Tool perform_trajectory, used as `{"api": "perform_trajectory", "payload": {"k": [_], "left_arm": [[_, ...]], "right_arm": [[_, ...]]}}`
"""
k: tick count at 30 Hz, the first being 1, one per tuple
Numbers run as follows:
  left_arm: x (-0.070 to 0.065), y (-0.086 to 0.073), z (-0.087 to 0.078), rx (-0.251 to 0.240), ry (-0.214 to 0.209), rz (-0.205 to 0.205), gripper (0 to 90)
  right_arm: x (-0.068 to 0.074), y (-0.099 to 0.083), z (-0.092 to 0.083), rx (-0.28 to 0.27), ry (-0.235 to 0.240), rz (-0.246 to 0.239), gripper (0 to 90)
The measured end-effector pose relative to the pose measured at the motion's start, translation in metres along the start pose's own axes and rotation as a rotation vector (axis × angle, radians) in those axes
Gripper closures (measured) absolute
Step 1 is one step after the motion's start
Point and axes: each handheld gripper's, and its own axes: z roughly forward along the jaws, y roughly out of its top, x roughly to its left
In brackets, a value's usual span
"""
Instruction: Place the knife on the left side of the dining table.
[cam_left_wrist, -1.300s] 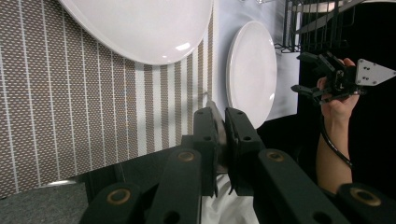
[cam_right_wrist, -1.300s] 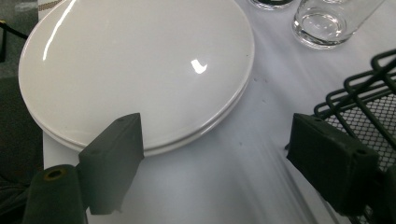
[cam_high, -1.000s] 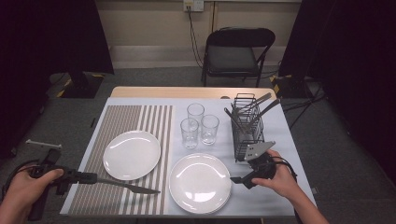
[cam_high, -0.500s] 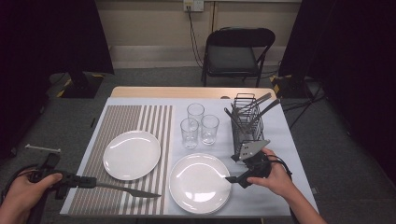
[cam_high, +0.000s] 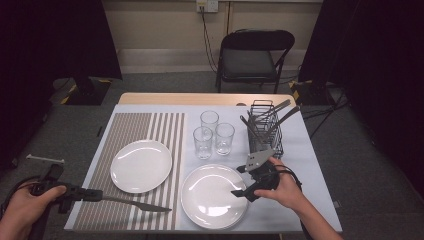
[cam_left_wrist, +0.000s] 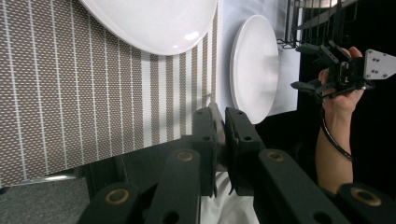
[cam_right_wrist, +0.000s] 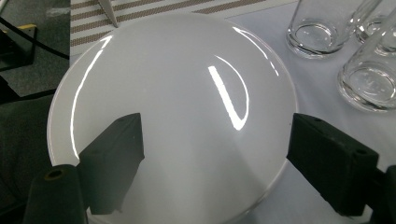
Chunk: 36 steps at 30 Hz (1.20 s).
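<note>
- The wire rack (cam_high: 266, 134) at the table's far right held dark utensils (cam_high: 280, 114) that stuck out over its rim; I could not tell which kinds.
- Three glasses (cam_high: 212, 135) stood empty, close together, just left of the rack.
- Both plates were bare: the left plate (cam_high: 141, 165) on the striped mat (cam_high: 131, 131), the right plate (cam_high: 214, 196) on the pale cloth (cam_high: 300, 150).
- My left gripper (cam_left_wrist: 219, 135) was clamped on the handle of the knife (cam_high: 136, 203).
- The knife pointed right from that gripper and lay low over the mat's near edge, its tip just short of the right plate and just in front of the left plate.
- My right gripper (cam_right_wrist: 212, 154) had its jaws wide apart with nothing between them, poised over the right plate's right side.
- From the left gripper view, the jaws hid most of the knife, so that a mere sliver of blade showed.
- Whether the blade rested on the mat or hung just above it, I could not tell.
</note>
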Motion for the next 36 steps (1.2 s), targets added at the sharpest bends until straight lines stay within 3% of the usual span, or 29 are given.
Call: {"api": "perform_trajectory", "payload": {"k": [6,13,21,24,28,36], "left_arm": [[0.0,0.001,-0.001,0.011,0.013,0.012,83.0],[0.0,0.0,0.001,-0.011,0.021,-0.021,82.3],[0.004,0.0,0.0,0.001,0.041,-0.005,81.2],[0.004,0.0,0.001,-0.011,0.049,-0.018,80.8],[0.005,0.0,0.001,-0.009,0.066,0.007,80.5],[0.007,0.0,0.001,-0.008,0.067,0.0,80.1]], "right_arm": [[0.003,0.007,0.006,-0.005,0.018,-0.006,17.8],[0.006,0.015,0.013,-0.004,0.038,-0.018,17.7],[0.011,0.026,0.024,-0.012,0.06,-0.036,17.8],[0.014,0.028,0.027,-0.016,0.067,-0.028,18.0],[0.016,0.031,0.033,-0.017,0.076,-0.038,18.0],[0.019,0.036,0.039,-0.017,0.09,-0.044,17.9]]}}
